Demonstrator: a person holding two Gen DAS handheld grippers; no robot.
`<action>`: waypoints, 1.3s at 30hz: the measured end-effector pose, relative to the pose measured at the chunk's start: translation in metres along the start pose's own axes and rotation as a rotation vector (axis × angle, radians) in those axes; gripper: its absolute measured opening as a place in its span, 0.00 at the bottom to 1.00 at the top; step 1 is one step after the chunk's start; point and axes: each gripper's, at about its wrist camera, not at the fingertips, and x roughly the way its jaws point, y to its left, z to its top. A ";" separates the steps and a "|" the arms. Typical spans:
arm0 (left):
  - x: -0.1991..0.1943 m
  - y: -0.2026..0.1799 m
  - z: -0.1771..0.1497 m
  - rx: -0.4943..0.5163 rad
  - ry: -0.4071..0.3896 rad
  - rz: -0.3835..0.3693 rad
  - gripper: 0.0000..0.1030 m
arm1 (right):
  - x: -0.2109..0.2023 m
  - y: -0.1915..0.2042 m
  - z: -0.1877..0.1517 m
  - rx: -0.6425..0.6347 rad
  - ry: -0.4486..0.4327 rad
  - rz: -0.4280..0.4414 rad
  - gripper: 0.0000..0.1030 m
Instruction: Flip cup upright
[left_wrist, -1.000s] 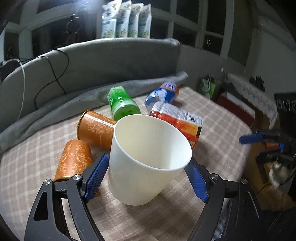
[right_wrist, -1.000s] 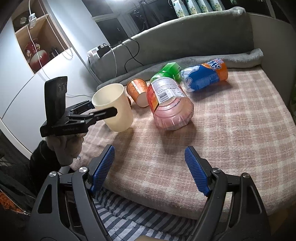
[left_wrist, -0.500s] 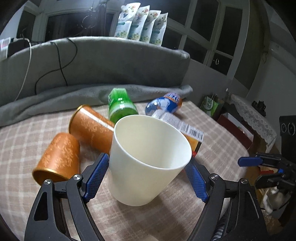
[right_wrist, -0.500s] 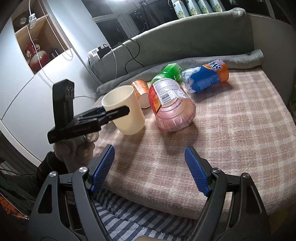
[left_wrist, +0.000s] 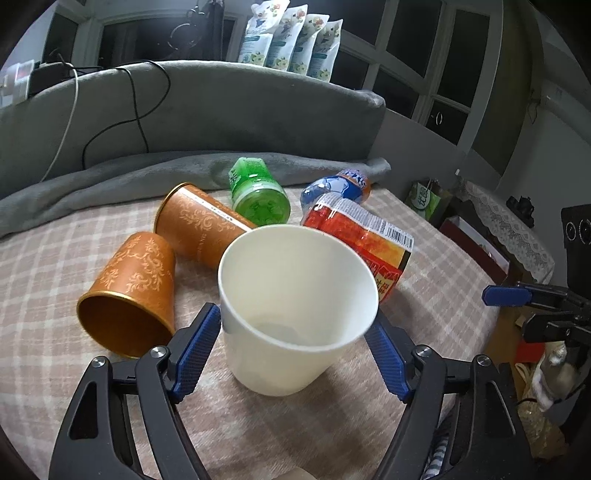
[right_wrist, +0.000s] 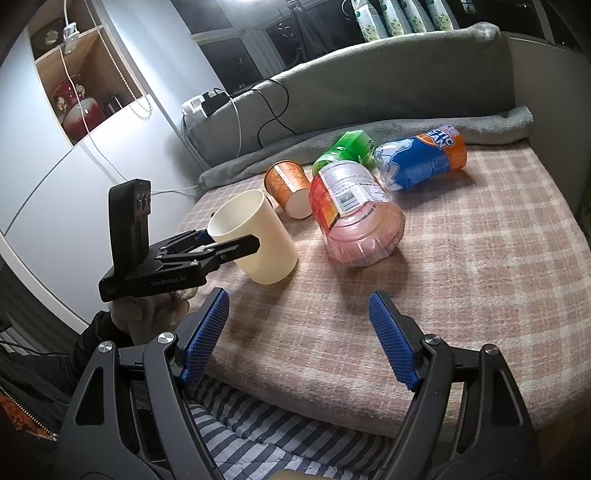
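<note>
A white paper cup (left_wrist: 295, 310) stands mouth-up, slightly tilted, on the checked tablecloth (left_wrist: 55, 369). My left gripper (left_wrist: 293, 354) has its blue pads on both sides of the cup, shut on it near the rim. The cup (right_wrist: 255, 236) also shows in the right wrist view, held by the left gripper (right_wrist: 207, 247) with its base at the cloth. My right gripper (right_wrist: 299, 339) is open and empty at the table's front edge, apart from the cup.
Two orange patterned cups (left_wrist: 129, 288) (left_wrist: 199, 225) lie on their sides left of the white cup. A green bottle (left_wrist: 258, 192), a blue-labelled bottle (right_wrist: 421, 158) and a red jar (right_wrist: 354, 214) lie behind. A grey blanket (left_wrist: 147, 173) borders the back.
My left gripper has brought the white cup from tilted forward to nearly upright and lowered it onto the cloth, moving right. The right gripper has stayed still.
</note>
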 end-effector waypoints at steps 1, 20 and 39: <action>0.000 0.000 -0.001 0.001 0.002 0.001 0.76 | 0.000 0.001 0.000 -0.002 0.000 0.000 0.78; -0.032 0.005 -0.014 0.000 -0.003 0.047 0.76 | 0.001 0.026 0.011 -0.069 -0.070 -0.081 0.78; -0.122 0.005 -0.026 -0.079 -0.223 0.290 0.78 | 0.010 0.058 0.027 -0.114 -0.221 -0.412 0.91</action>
